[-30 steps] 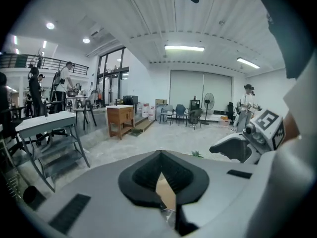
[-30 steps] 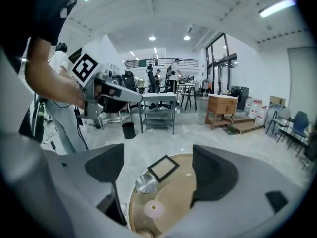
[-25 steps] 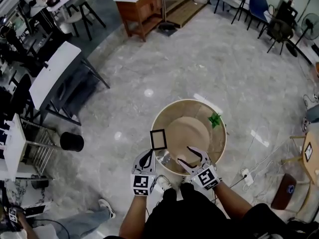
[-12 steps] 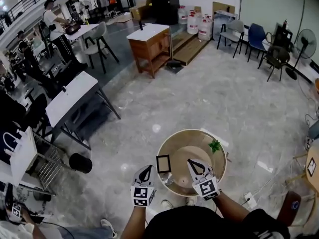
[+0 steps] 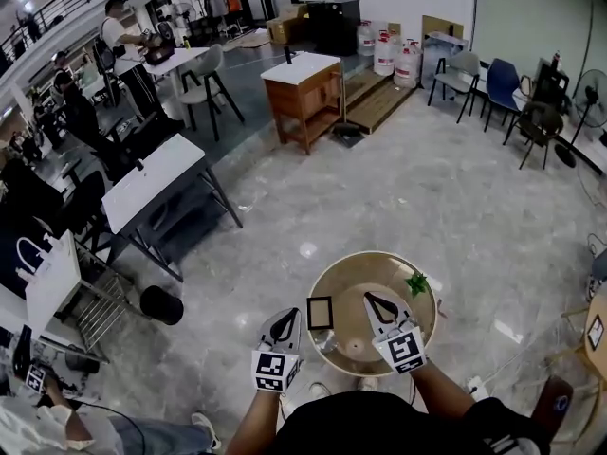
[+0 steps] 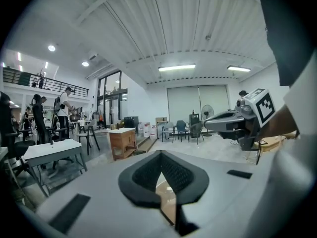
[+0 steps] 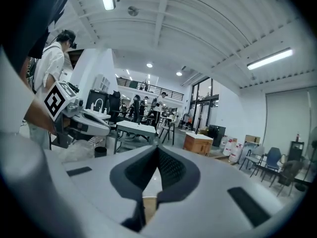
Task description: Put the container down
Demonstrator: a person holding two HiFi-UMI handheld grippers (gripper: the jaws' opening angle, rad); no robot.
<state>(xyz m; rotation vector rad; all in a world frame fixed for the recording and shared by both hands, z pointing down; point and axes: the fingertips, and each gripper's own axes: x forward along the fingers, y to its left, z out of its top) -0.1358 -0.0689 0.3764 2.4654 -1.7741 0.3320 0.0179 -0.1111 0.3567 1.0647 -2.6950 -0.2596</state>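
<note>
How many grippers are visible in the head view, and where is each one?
2. The left gripper appears just left of the round table, beside its rim. The right gripper is over the table top. Neither is hidden.

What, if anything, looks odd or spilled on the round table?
Nothing looks spilled or damaged. Only a small green item sits at the round table's far right rim; what it is I cannot tell.

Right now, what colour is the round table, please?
The round table is light tan, best seen in the head view.
</note>
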